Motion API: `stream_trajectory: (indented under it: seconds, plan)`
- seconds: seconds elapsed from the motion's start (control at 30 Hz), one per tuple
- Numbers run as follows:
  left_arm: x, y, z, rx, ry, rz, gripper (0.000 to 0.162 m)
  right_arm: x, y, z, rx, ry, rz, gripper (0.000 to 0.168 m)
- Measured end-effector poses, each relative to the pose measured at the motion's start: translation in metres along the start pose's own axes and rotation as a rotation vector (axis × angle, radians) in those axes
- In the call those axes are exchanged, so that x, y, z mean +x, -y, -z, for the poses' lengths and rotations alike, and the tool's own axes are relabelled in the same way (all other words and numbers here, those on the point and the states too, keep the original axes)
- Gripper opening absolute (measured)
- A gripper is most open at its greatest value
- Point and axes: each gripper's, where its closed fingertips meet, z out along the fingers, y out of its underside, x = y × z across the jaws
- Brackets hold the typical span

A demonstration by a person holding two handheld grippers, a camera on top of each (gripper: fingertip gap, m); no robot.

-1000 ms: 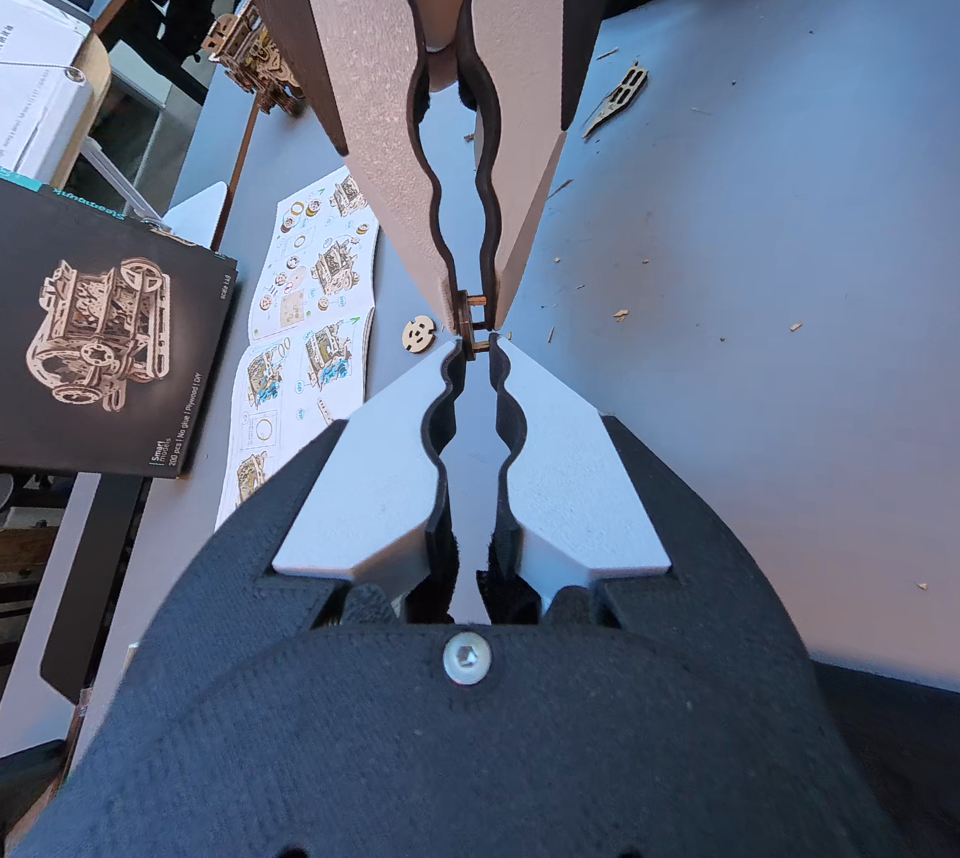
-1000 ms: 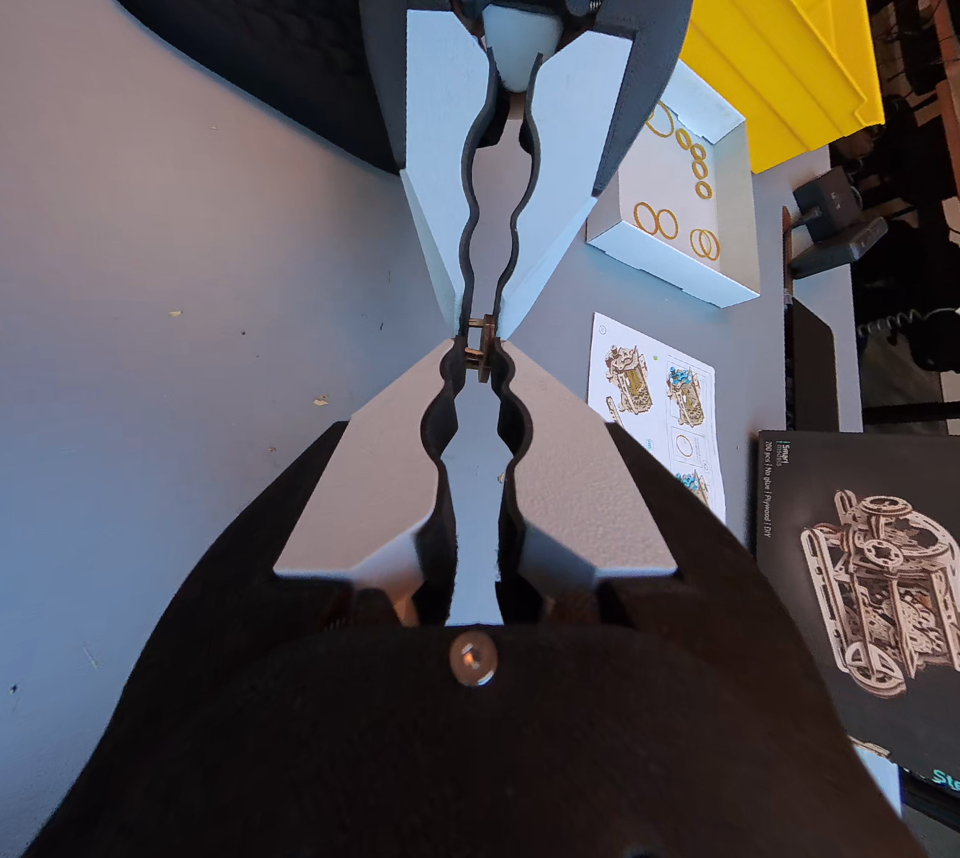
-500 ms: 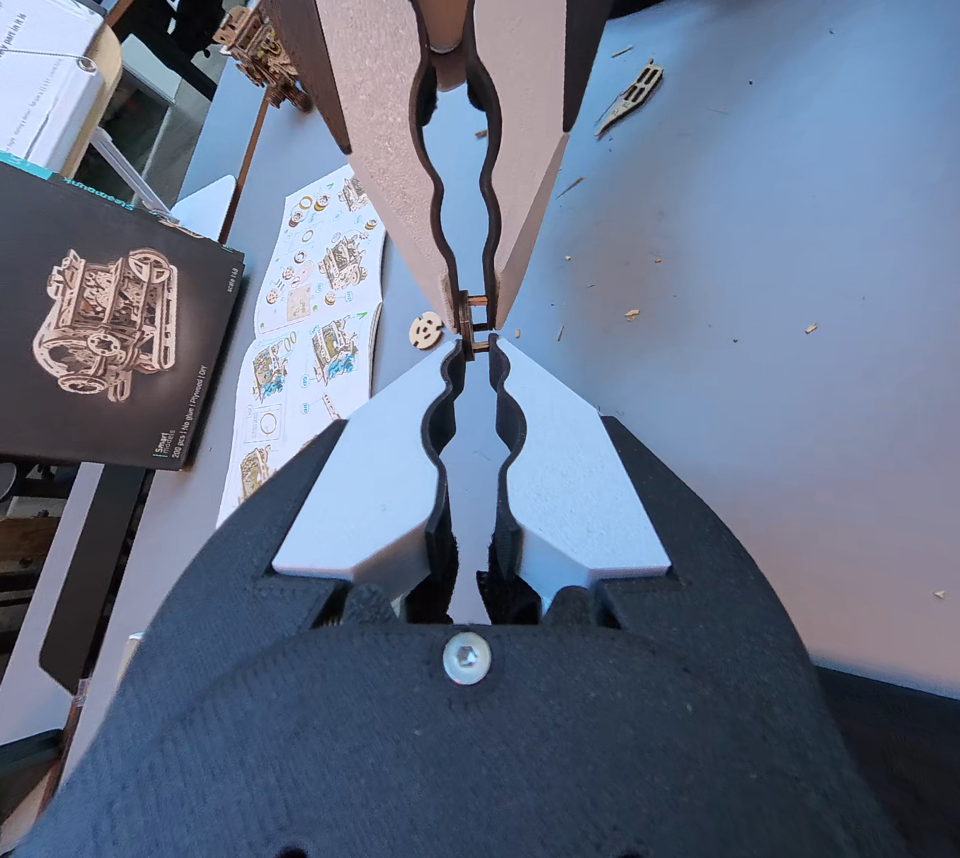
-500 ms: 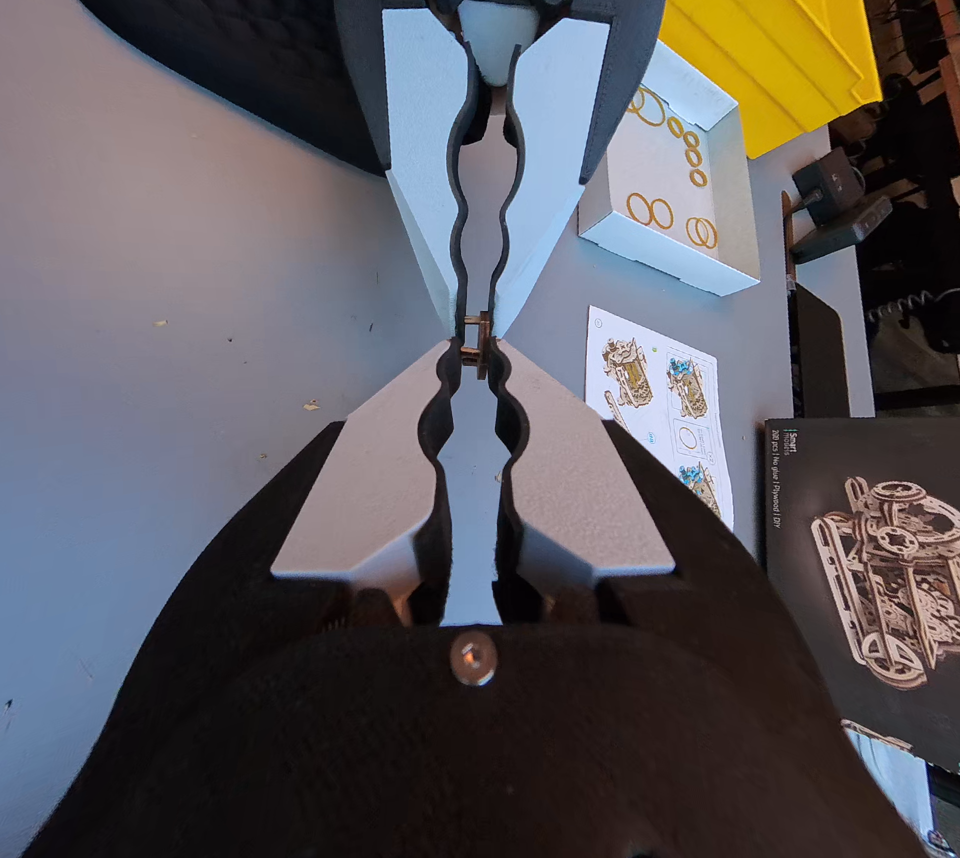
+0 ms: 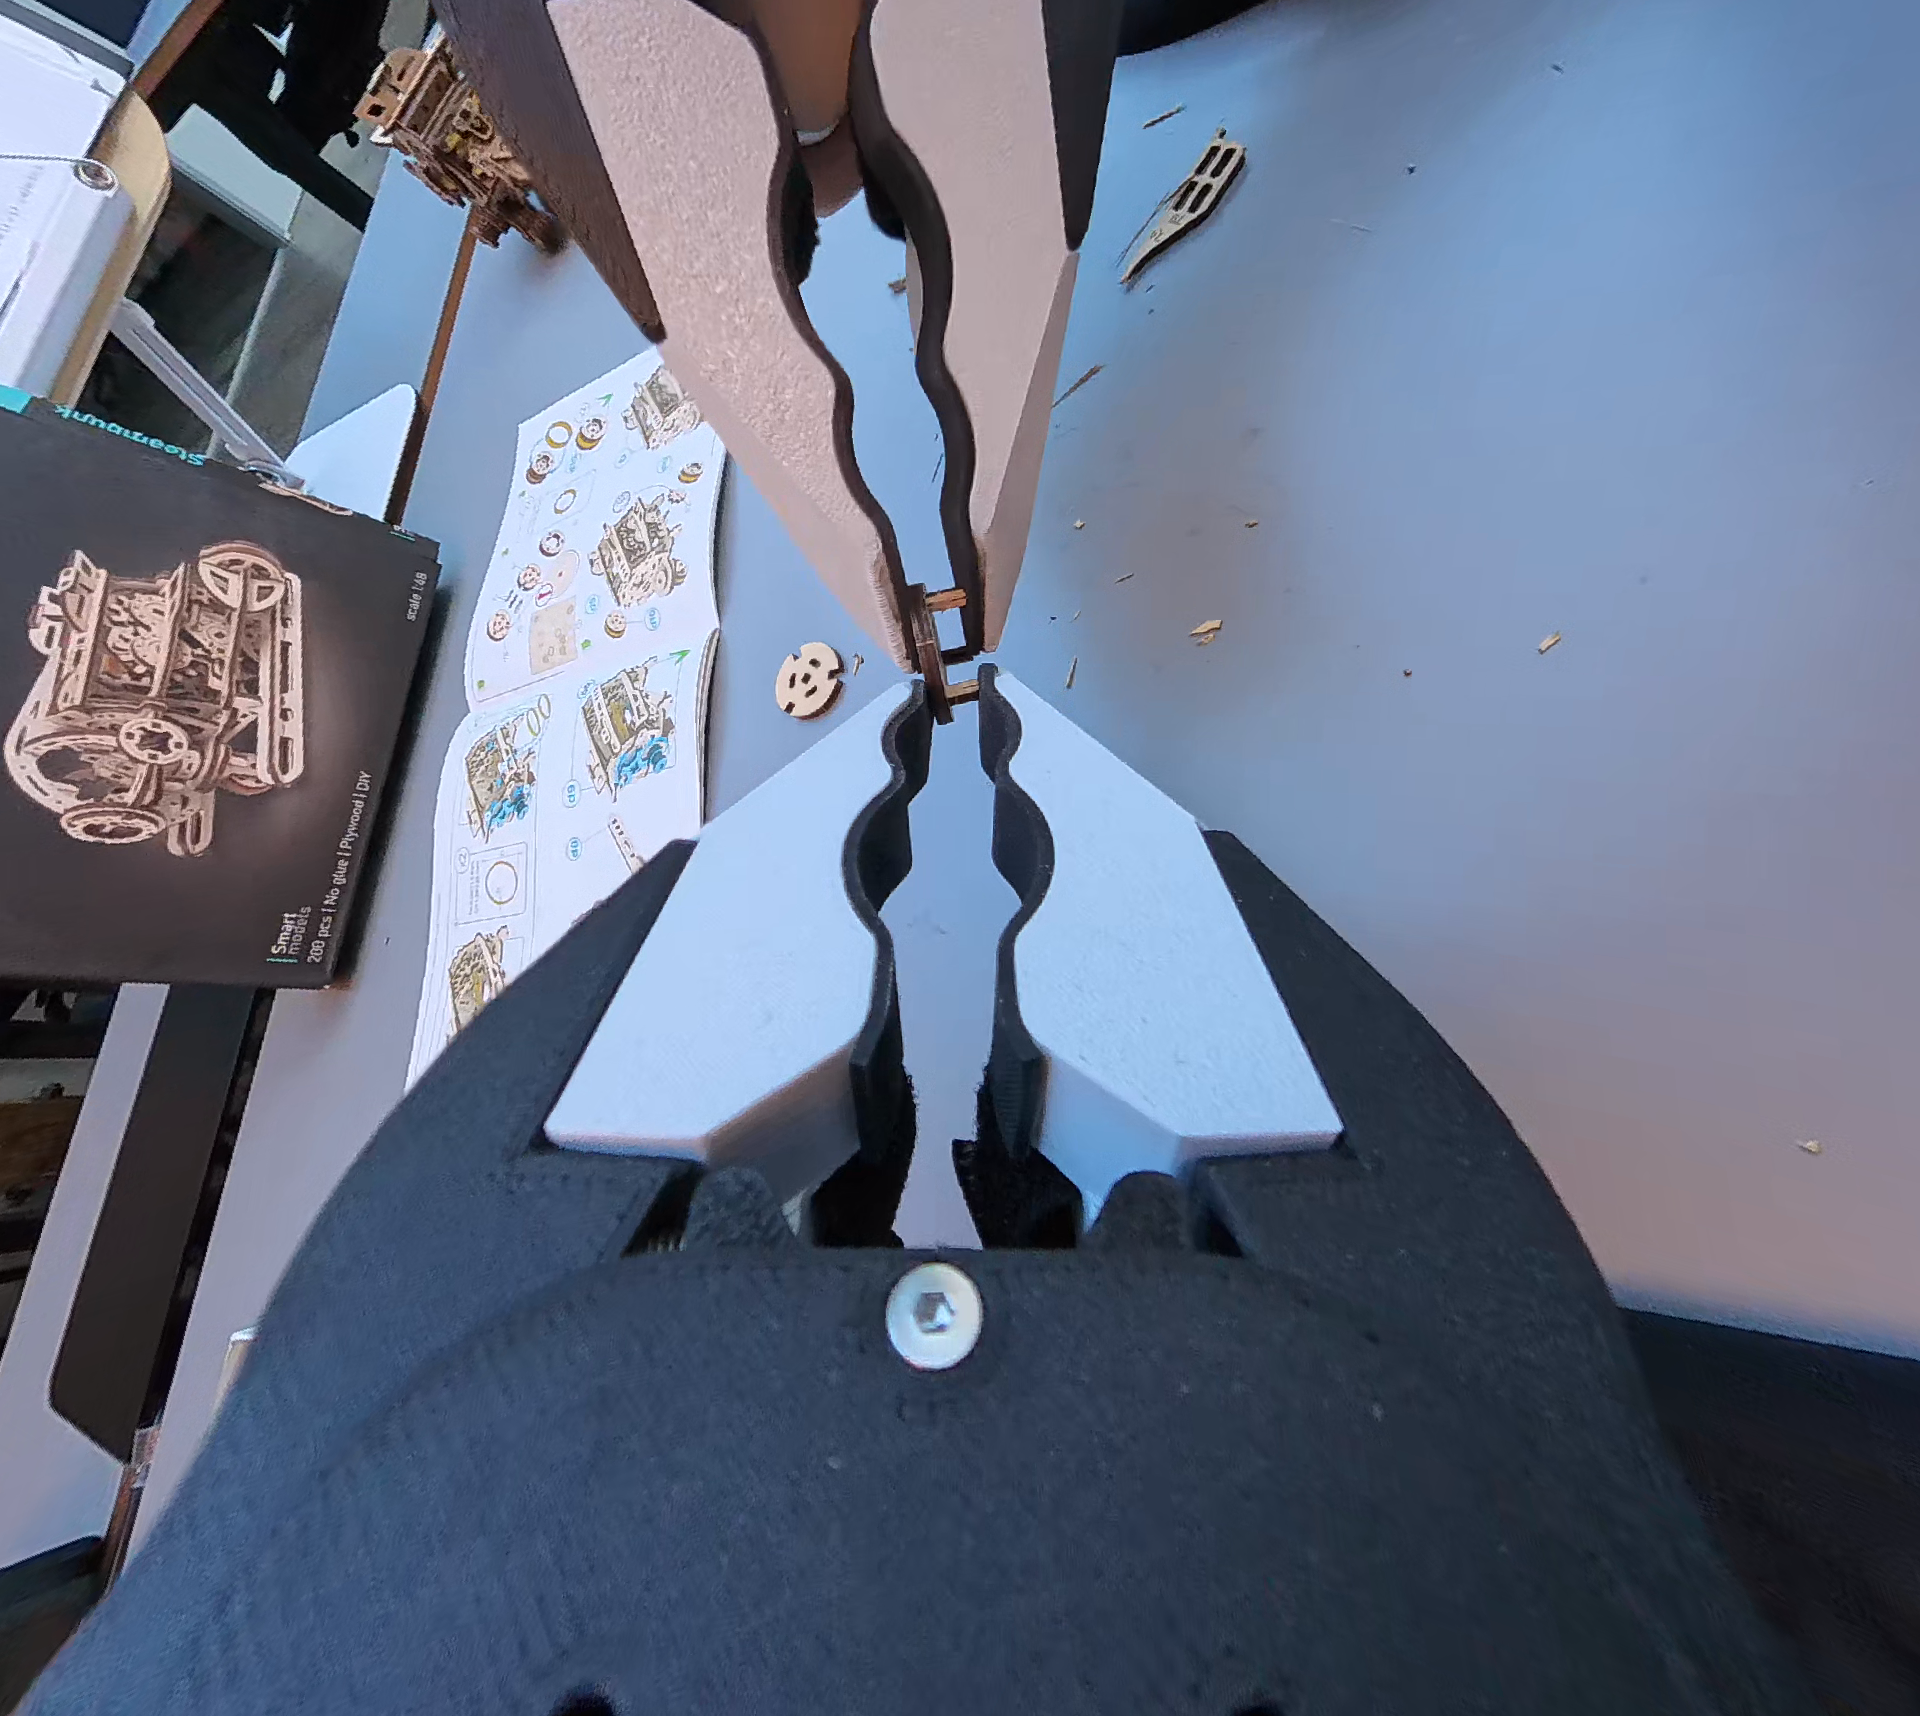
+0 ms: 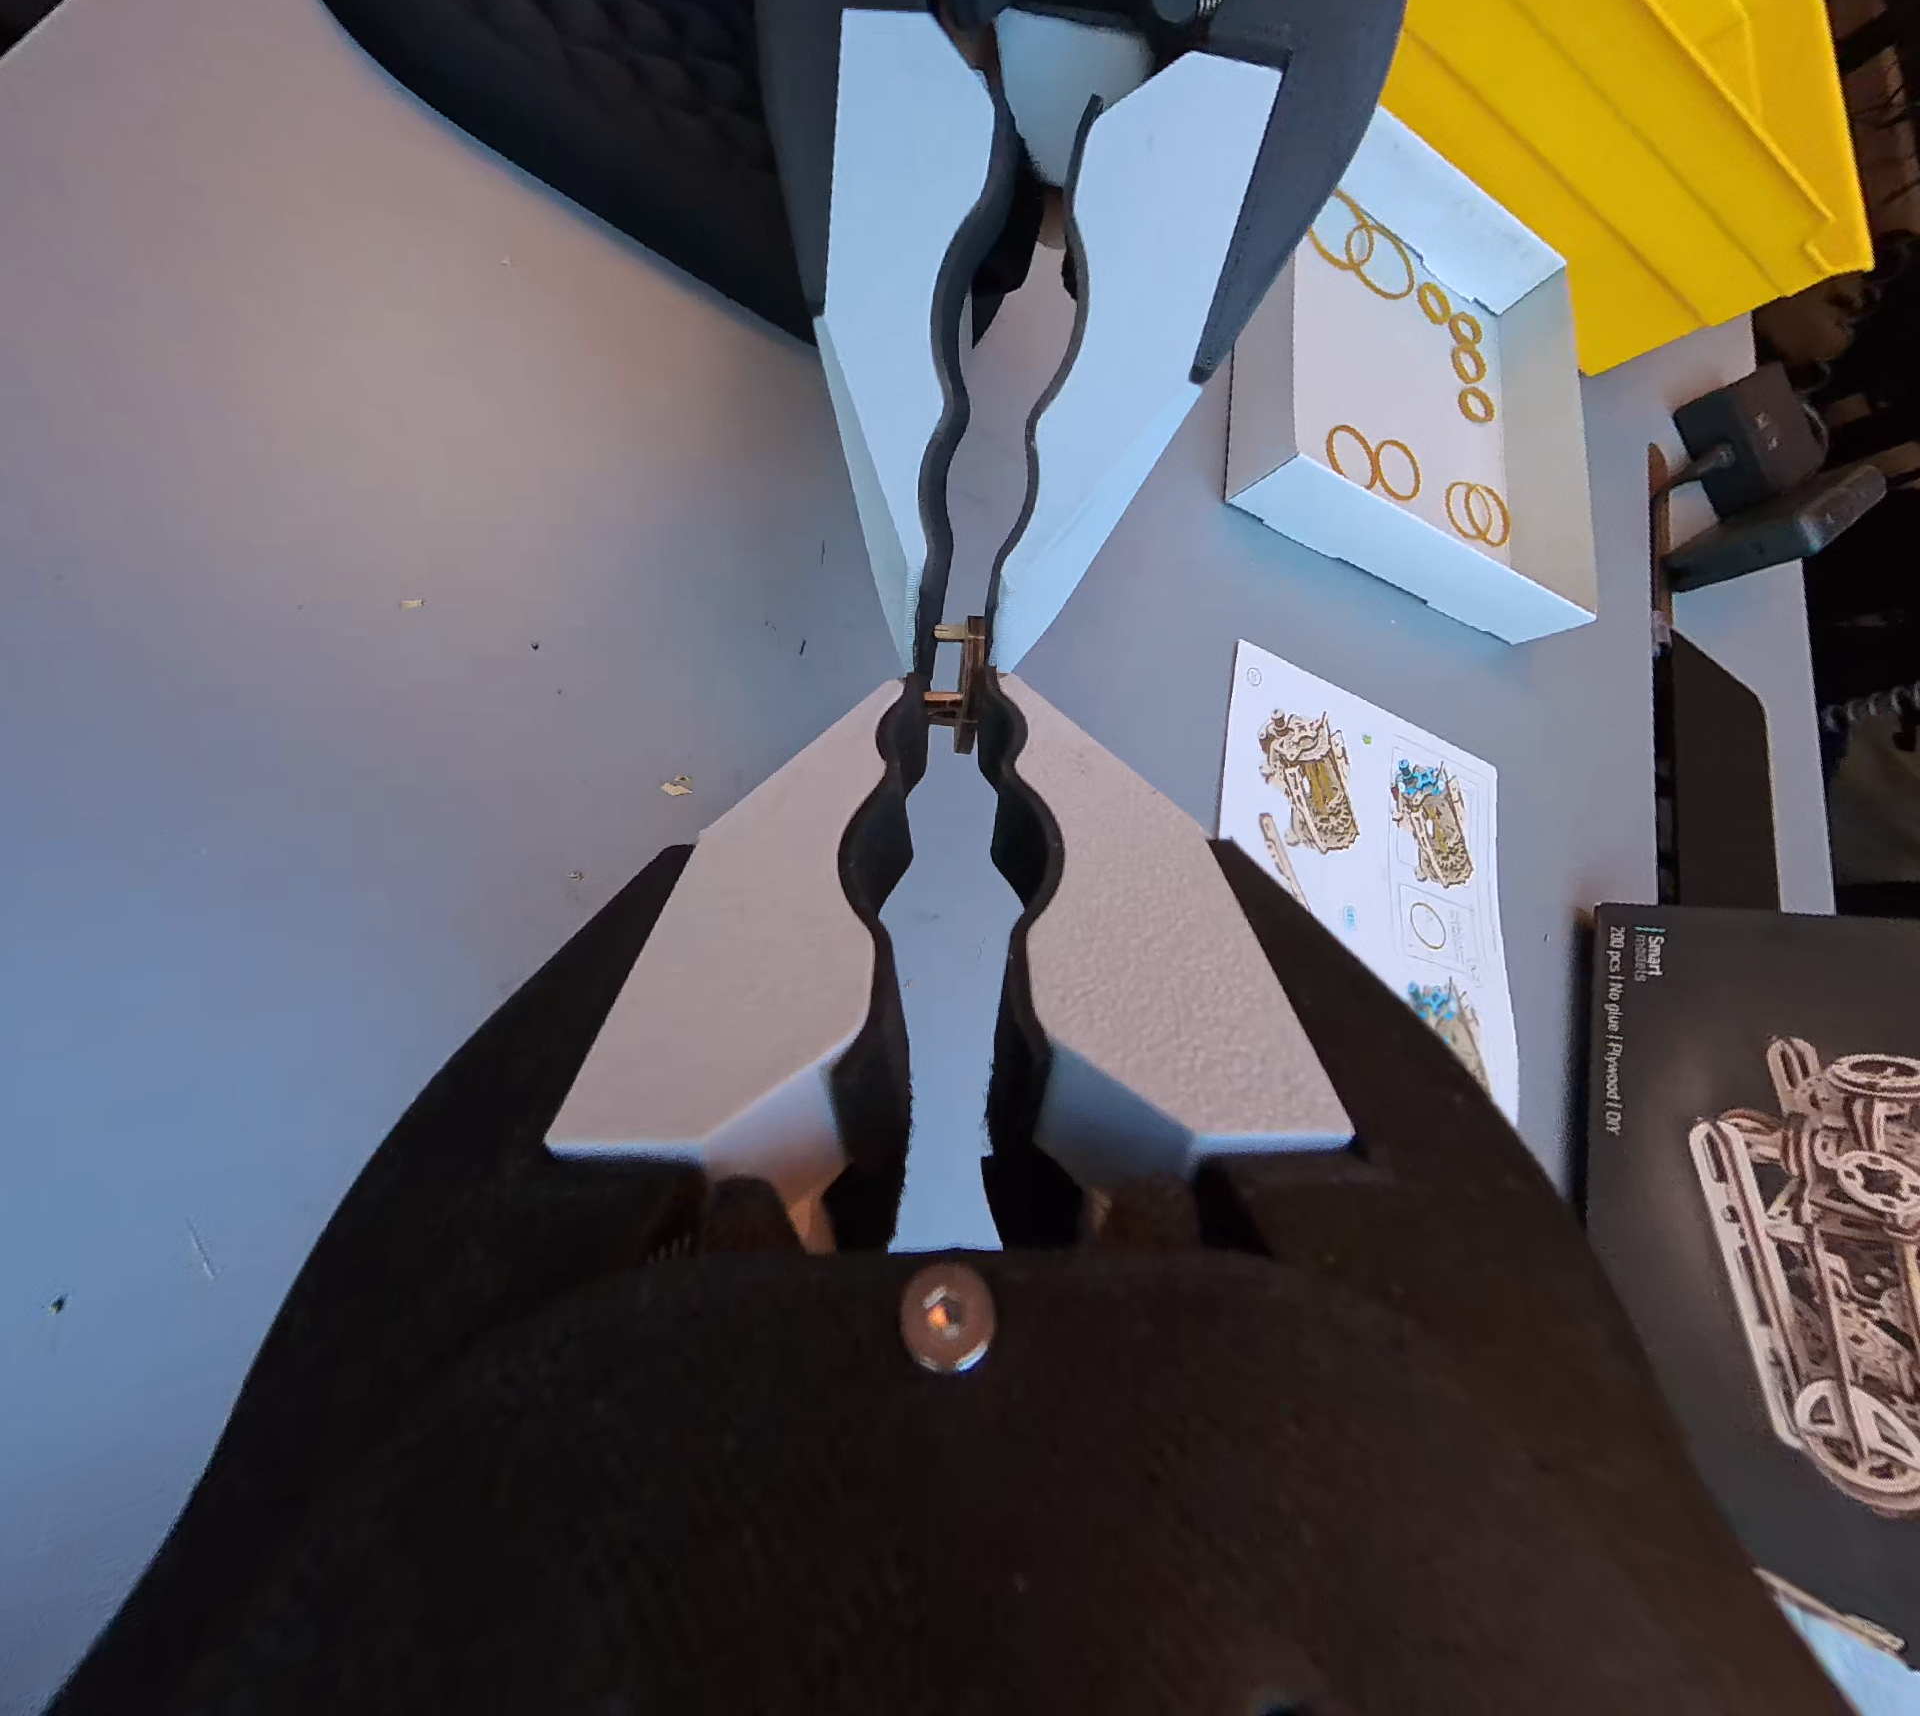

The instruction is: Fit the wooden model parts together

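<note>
The left tool [image 5: 948,698] and the right tool [image 6: 953,702] meet tip to tip above the grey surface [image 5: 1455,523], both pinching one small wooden assembly [image 5: 940,650] held in the air between them. It is a dark round disc seen edge-on with two short pale pegs sticking out of one face. In the right wrist view the right tool's narrowed tips grip the lower peg and the disc's lower edge; in the left wrist view the left tool's tips close on the assembly's lower end while the opposing tool clamps the upper peg and disc. A loose slotted wooden disc [image 5: 808,679] lies on the surface just beside an open instruction booklet [image 5: 582,627], with a black model box [image 5: 197,710] farther left. A pointed plywood offcut [image 5: 1184,212] and scattered chips lie beyond. A white tray [image 6: 1299,503] of yellow rubber bands [image 6: 1371,461] sits before a yellow bin [image 6: 1621,56].
</note>
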Motion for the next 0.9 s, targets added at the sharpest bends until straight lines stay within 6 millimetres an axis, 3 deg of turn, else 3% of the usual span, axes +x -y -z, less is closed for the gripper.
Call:
stream_trajectory:
  seconds: [0.03, 0.33, 0.73, 0.9]
  plan:
    - [0.000, -0.001, -0.001, -0.005, 0.003, 0.002, 0.007, 0.001, -0.001, -0.001, -0.008, 0.002, -0.017, 0.008]
    - [0.001, -0.003, -0.003, -0.015, -0.006, 0.003, 0.007, -0.001, -0.003, -0.002, -0.013, 0.020, -0.035, 0.008]
    - [-0.023, 0.000, 0.008, 0.027, 0.117, 0.028, 0.007, 0.025, 0.004, 0.004, 0.044, -0.124, -0.101, 0.009]
    - [-0.025, -0.001, 0.008, 0.025, 0.120, 0.037, 0.007, 0.027, 0.003, 0.004, 0.003, -0.173, -0.035, 0.009]
